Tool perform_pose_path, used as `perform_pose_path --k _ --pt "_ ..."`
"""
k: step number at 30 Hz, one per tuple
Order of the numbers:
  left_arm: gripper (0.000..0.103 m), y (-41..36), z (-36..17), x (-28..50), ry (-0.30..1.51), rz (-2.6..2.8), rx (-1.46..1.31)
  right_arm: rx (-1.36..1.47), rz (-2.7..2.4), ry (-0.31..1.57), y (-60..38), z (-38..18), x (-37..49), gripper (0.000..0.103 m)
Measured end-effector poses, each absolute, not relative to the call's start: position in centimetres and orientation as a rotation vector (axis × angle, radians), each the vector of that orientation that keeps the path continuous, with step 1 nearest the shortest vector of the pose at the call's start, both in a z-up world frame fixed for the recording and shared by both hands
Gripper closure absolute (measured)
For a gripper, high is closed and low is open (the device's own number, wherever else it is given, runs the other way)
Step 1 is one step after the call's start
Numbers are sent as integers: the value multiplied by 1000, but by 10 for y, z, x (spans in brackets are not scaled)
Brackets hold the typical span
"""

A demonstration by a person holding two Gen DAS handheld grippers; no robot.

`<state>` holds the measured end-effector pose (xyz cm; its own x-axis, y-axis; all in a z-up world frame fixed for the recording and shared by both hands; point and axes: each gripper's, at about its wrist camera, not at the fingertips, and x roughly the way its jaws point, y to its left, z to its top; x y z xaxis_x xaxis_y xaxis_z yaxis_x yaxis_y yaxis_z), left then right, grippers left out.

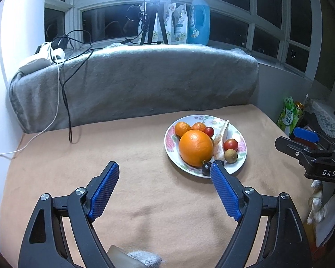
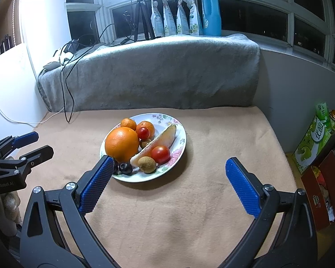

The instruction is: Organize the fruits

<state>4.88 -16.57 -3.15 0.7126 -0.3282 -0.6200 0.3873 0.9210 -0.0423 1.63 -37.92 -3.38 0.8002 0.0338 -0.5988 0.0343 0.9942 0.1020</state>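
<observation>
A floral plate [image 1: 242, 155] [image 2: 181, 143] on the tan cloth holds a big orange [image 1: 196, 147] [image 2: 122, 144], two mandarins [image 1: 182, 128] [image 2: 128, 123], two cherry tomatoes [image 1: 230, 144] [image 2: 160, 154], a pale fruit wedge [image 1: 221, 140] [image 2: 162, 139], a brown longan [image 1: 231, 155] [image 2: 146, 164] and a dark grape [image 1: 206, 169] [image 2: 125, 168]. My left gripper [image 1: 165, 167] is open and empty, left of and in front of the plate. My right gripper [image 2: 169, 164] is open and empty, in front of the plate. Each gripper shows in the other's view [image 1: 306, 145] [image 2: 26, 144].
A grey blanket-covered ledge [image 1: 134, 82] [image 2: 156, 71] rises behind the cloth, with cables [image 1: 65, 93], a tripod [image 1: 154, 22] and a blue bottle [image 1: 199, 19] on top. Green cartons [image 2: 317, 140] and boxes [image 2: 323, 185] stand at the right edge.
</observation>
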Motion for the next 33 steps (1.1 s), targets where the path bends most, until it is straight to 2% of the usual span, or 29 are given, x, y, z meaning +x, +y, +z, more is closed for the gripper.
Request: perform_pose_path --k 33 --pt "19 -167 -32 48 663 -401 89 117 -4 655 -377 -42 18 1"
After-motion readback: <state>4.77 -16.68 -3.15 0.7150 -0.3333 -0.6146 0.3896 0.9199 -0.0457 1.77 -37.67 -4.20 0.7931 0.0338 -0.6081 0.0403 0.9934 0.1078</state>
